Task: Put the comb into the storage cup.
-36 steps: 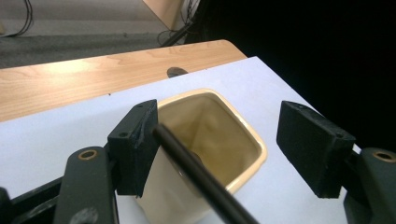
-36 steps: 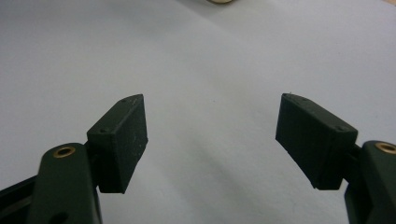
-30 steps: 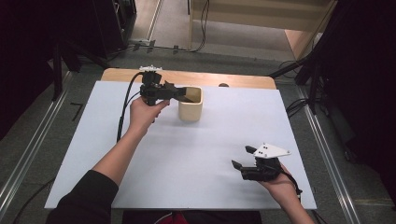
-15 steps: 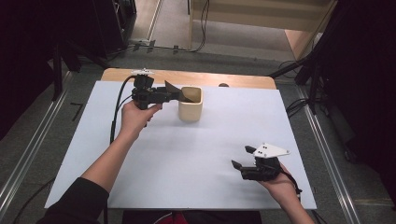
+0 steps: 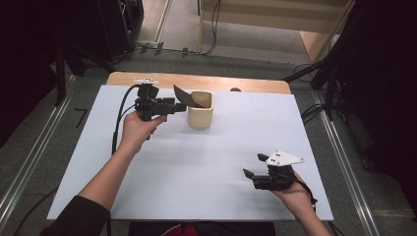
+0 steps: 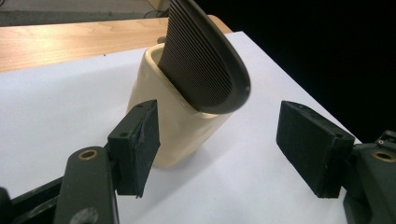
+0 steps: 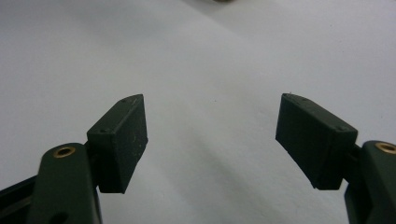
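A cream cup (image 5: pixel 200 118) stands on the white sheet, back centre. A dark ribbed comb-like piece (image 5: pixel 188 97) leans out of it toward the left. My left gripper (image 5: pixel 180 107) hovers just left of the cup, pointing at it, open with nothing between its pads. In the left gripper view the cup (image 6: pixel 173 135) and the ribbed piece (image 6: pixel 201 60) lie beyond the left gripper (image 6: pixel 218 145), apart from both pads. My right gripper (image 5: pixel 253 166) rests at the front right, open and empty; the right gripper (image 7: pixel 212 140) has bare sheet under it.
The white sheet (image 5: pixel 206 167) covers a wooden table whose bare strip (image 5: pixel 196 80) shows at the back. A small dark object (image 5: pixel 235 90) lies on that strip behind the cup. Metal rails run along both sides on the floor.
My left gripper has drawn back to the left, away from the cup, while the ribbed piece stays leaning in the cup. The right gripper has not moved.
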{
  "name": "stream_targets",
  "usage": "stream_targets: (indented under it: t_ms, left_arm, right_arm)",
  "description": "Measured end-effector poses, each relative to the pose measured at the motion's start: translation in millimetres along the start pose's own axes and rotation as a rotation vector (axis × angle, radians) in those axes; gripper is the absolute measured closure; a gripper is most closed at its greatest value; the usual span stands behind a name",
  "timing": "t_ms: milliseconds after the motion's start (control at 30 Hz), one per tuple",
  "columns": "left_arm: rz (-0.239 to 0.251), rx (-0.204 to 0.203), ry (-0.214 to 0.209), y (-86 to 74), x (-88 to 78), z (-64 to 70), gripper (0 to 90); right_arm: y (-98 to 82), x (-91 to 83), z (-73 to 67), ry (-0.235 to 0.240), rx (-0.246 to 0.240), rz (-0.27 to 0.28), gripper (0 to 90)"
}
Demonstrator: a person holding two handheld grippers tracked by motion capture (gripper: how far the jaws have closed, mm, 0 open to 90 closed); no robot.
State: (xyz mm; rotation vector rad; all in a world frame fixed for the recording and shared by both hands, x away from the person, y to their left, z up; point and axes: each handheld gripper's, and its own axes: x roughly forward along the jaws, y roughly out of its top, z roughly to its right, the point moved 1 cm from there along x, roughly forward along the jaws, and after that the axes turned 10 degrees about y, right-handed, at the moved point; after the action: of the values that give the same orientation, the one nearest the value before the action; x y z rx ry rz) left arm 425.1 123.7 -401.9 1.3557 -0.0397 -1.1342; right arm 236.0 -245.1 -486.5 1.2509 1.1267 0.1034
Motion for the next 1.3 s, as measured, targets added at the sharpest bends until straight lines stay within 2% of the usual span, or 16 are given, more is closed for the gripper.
stream_targets:
  t_ms: [433, 733, 867, 933, 1300]
  left_arm:
    - [-0.042, 0.02, -0.01, -20.2, -11.8, -0.5, 31.3]
    - [-0.049, 0.024, -0.001, -33.5, -20.9, -1.3, 31.3]
    - [-0.053, 0.024, -0.016, -40.1, -23.3, -1.8, 31.3]
    - [-0.052, 0.031, -0.023, -43.0, -24.4, -2.3, 31.3]
    - [-0.073, 0.086, -0.006, -60.7, -29.2, 2.6, 30.8]
  right_arm:
    - [1.0, 0.6, -1.6, 0.004, -0.01, 0.0, 23.3]
    - [1.1, 0.4, -1.3, 0.004, -0.007, -0.002, 23.3]
    - [1.2, 0.3, -1.2, 0.003, -0.009, -0.001, 23.3]
    - [1.1, 0.3, -1.1, 0.004, -0.007, -0.002, 23.3]
    - [1.3, -0.6, 0.4, -0.001, -0.006, 0.0, 23.3]
